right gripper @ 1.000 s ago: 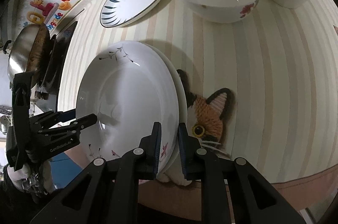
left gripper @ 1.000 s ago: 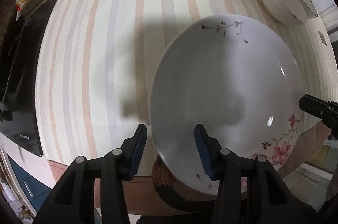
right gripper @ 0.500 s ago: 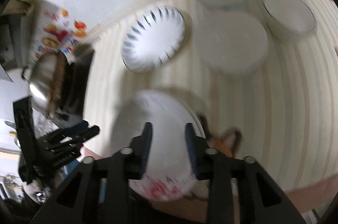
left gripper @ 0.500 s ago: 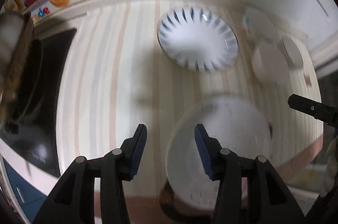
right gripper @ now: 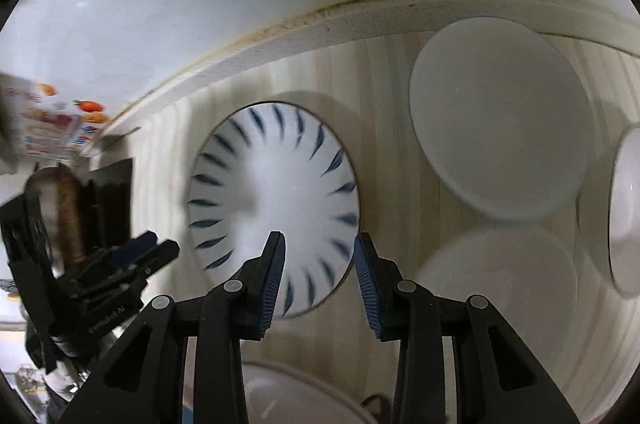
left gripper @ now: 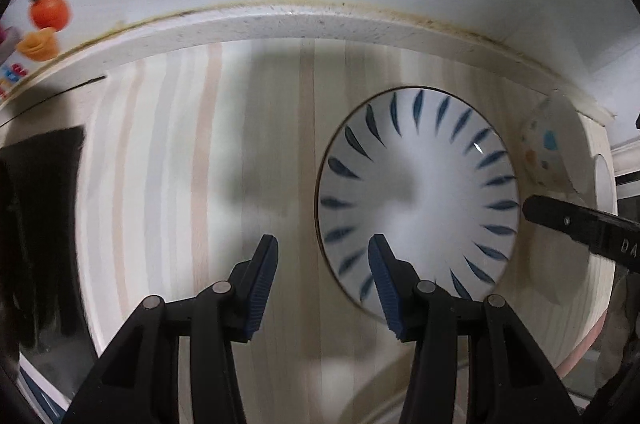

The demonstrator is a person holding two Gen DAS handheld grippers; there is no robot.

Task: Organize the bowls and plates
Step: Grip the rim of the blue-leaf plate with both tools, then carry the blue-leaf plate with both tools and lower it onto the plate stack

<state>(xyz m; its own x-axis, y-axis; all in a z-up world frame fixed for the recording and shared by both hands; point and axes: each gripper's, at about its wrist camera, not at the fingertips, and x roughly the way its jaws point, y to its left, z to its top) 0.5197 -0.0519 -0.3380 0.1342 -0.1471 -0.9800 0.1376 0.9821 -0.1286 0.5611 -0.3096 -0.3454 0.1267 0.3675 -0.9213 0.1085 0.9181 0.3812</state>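
Observation:
A white plate with blue leaf marks point(left gripper: 416, 200) lies on the striped counter near the back wall; it also shows in the right wrist view point(right gripper: 276, 212). My left gripper point(left gripper: 322, 256) is open and empty, hovering at the plate's left rim. My right gripper point(right gripper: 319, 254) is open and empty, over the plate's near right rim. It shows in the left wrist view point(left gripper: 580, 228) at the plate's right side. The left gripper shows in the right wrist view point(right gripper: 132, 260). A white plate's rim point(right gripper: 280, 396) peeks in at the bottom.
Three white bowls stand right of the plate: one at the back point(right gripper: 500, 120), one nearer point(right gripper: 500, 276), one at the far right point(right gripper: 624, 212). A dotted bowl point(left gripper: 548, 148) shows in the left view. A black stove point(left gripper: 36, 232) with a pan point(right gripper: 64, 208) lies left.
Both grippers left the flowered white plates near the front edge and moved forward to the blue-leaf plate. The right gripper, shut on the flowered plate's rim before, has opened.

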